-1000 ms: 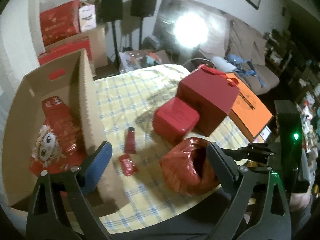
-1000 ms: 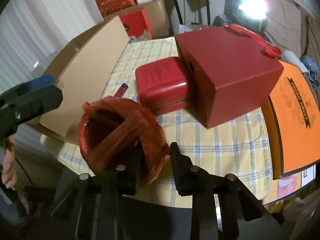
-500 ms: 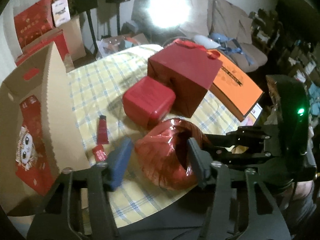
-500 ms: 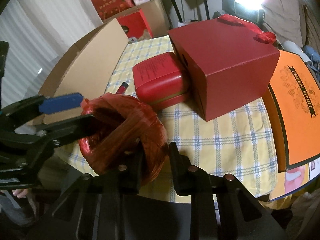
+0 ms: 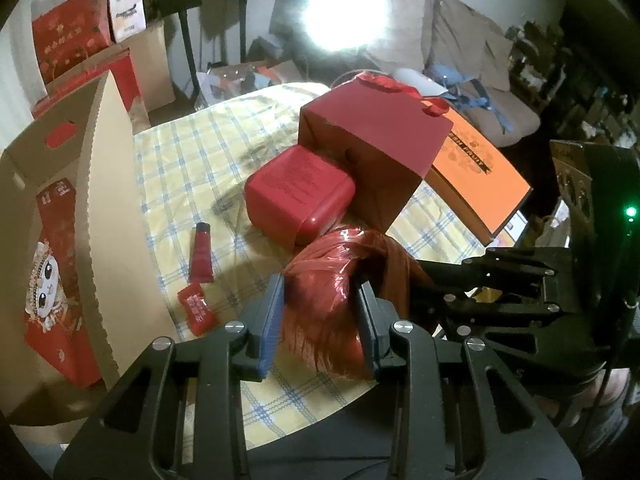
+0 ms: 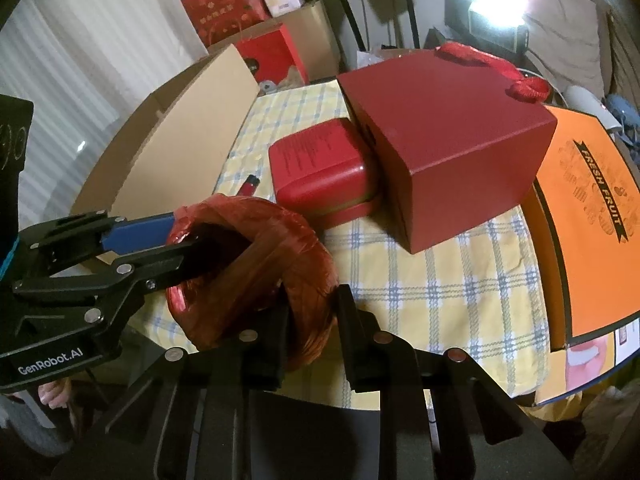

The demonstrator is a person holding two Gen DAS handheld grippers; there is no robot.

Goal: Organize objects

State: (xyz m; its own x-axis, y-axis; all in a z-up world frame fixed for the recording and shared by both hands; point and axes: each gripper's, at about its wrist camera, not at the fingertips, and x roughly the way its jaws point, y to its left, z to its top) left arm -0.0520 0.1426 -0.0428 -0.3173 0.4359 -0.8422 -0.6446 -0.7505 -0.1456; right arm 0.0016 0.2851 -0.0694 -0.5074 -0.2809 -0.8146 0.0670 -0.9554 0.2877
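A crumpled red plastic bag [image 5: 332,264] [image 6: 264,248] stands open at the near edge of the table. My left gripper [image 5: 320,300] [image 6: 184,232] has its jaws closing on the bag's left rim, one finger inside and the blue pad outside, and the pads press the film. My right gripper [image 6: 310,316] [image 5: 416,276] is shut on the bag's near right rim. Beyond the bag sit a red tin [image 5: 300,192] and a dark red gift box [image 5: 376,136] with a ribbon handle. A red tube [image 5: 200,254] and a red sachet [image 5: 198,308] lie left of the bag.
An open cardboard box [image 5: 108,208] stands at the left with a red printed packet [image 5: 48,260] inside. A flat orange fruit box [image 6: 592,216] lies at the right. The table wears a yellow checked cloth [image 5: 192,152]. Red boxes, speaker stands and a sofa lie beyond.
My left gripper came in from the left with wide jaws, sank over the bag's rim and closed on it. The right gripper kept its hold and stayed put.
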